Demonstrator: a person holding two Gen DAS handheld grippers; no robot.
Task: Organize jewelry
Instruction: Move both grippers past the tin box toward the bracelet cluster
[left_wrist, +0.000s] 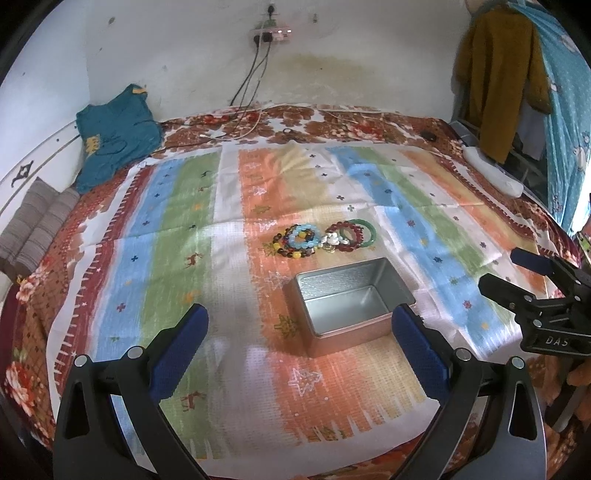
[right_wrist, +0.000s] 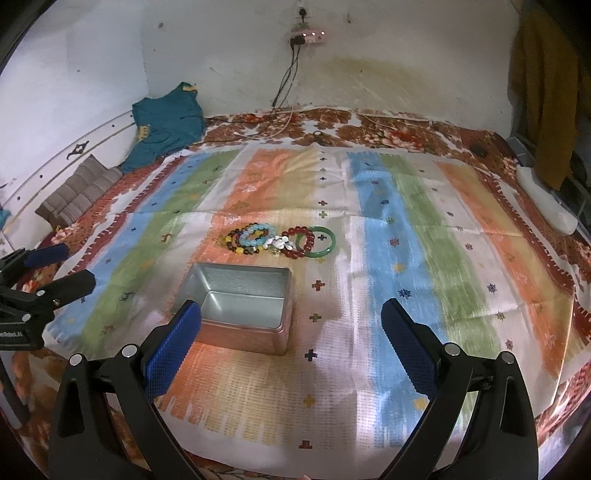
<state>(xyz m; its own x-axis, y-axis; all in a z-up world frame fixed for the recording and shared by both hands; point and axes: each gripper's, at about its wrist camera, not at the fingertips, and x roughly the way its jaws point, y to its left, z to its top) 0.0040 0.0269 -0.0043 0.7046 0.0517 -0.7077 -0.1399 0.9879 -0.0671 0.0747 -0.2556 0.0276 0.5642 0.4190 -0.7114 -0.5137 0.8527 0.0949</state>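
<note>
An open, empty metal tin (left_wrist: 351, 301) stands on the striped cloth; it also shows in the right wrist view (right_wrist: 240, 299). Just beyond it lies a pile of bracelets (left_wrist: 325, 240): beaded ones in blue, dark red and mixed colours, and a green bangle (right_wrist: 320, 240). My left gripper (left_wrist: 299, 321) is open and empty, held above the cloth to the near left of the tin. My right gripper (right_wrist: 291, 317) is open and empty, to the near right of the tin. Each gripper shows at the edge of the other's view, the right one (left_wrist: 513, 271) and the left one (right_wrist: 70, 266).
The striped cloth (left_wrist: 177, 229) covers a floral bedspread (right_wrist: 388, 125). A teal garment (left_wrist: 114, 136) and a folded grey cloth (left_wrist: 37, 225) lie at the far left. Cables (left_wrist: 251, 122) run from a wall socket. A white power strip (left_wrist: 495, 171) lies at the right edge.
</note>
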